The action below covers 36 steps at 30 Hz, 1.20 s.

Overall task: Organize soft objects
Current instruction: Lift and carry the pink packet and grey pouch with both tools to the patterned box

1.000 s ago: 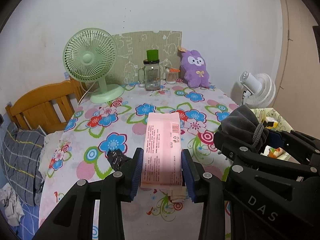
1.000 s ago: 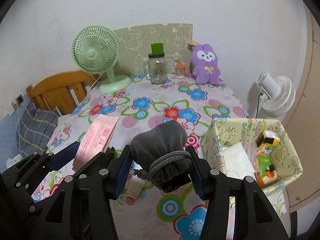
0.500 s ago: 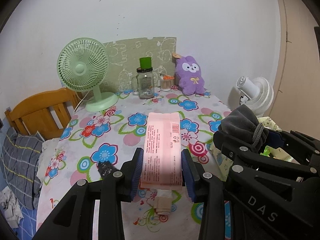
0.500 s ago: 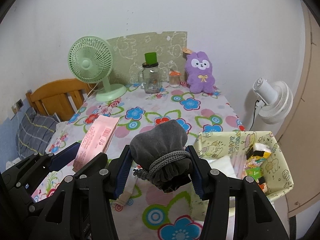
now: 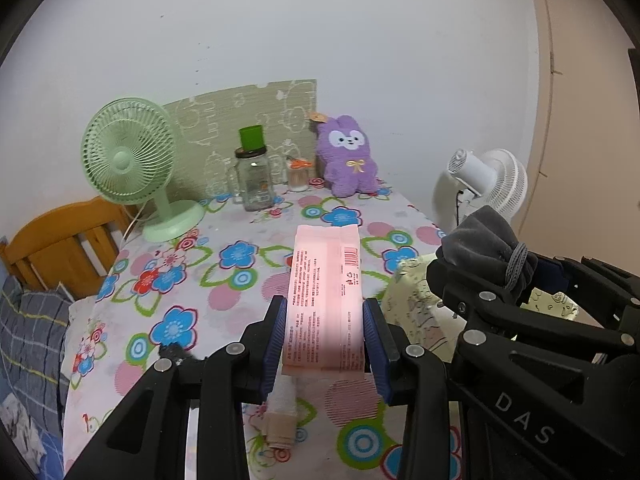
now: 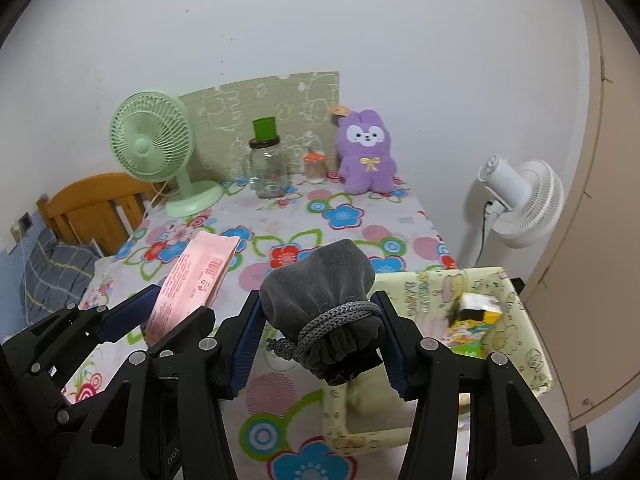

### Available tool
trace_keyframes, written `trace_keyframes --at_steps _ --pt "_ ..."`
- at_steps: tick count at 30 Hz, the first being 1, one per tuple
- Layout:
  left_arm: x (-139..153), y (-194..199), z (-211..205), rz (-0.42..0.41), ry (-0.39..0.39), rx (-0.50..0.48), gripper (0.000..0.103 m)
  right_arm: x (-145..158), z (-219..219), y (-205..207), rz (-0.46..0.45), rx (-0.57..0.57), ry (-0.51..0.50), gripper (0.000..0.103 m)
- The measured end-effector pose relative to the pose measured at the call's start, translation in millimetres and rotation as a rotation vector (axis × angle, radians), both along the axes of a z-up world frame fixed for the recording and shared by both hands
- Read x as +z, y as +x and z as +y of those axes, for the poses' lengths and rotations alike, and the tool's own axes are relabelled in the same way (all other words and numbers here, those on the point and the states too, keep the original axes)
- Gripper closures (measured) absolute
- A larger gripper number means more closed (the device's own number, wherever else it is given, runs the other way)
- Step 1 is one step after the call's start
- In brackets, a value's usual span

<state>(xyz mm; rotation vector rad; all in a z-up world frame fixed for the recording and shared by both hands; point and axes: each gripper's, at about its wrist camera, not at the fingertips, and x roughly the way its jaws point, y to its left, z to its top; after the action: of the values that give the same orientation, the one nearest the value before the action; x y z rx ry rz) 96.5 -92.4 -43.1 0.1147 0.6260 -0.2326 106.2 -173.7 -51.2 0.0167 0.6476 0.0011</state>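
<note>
Counter (image 6: 340, 216): flower-print cloth, seen from above by both wrist cameras; a green fan (image 6: 154, 142), a glass jar (image 6: 268, 172) and a purple plush rabbit (image 6: 366, 152) stand along its far edge by the wall.
Bin (image 6: 516, 344): pale yellow printed box at the counter's near right corner, already holding packets and a pale folded piece; it looks like the place for the soft things.
Step in hand: carrying, I judge; both loads are lifted clear of the counter and neither is over the bin's opening yet.
Right tongs (image 6: 322, 340): clamped on a grey drawstring pouch (image 6: 320, 284), pads pressing its gathered neck, cord wrapped round it; the pouch hangs just left of the bin.
Left tongs (image 5: 325, 342): clamped on a pink wipes pack (image 5: 326, 280), gripped by its long edges and pointing away, beside the right tongs.
Next move: bring the pouch over the open bin, lower it and part the pads; the pack would follow, and with the two tongs so near each other they need room.
Right view only: the bin's inside and its contents.
Left view only: a pale rolled bundle (image 5: 282, 408) lying on the counter under the pack, and a small black scrap (image 5: 173, 354) near it.
</note>
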Motion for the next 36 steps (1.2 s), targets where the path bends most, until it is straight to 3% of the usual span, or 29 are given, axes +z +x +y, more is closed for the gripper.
trace_keyframes --at_steps 36 --pt "-12 8 -125 0.016 0.034 -0.249 0.064 -11 -111 -5 0.006 -0.201 0.012 0.046"
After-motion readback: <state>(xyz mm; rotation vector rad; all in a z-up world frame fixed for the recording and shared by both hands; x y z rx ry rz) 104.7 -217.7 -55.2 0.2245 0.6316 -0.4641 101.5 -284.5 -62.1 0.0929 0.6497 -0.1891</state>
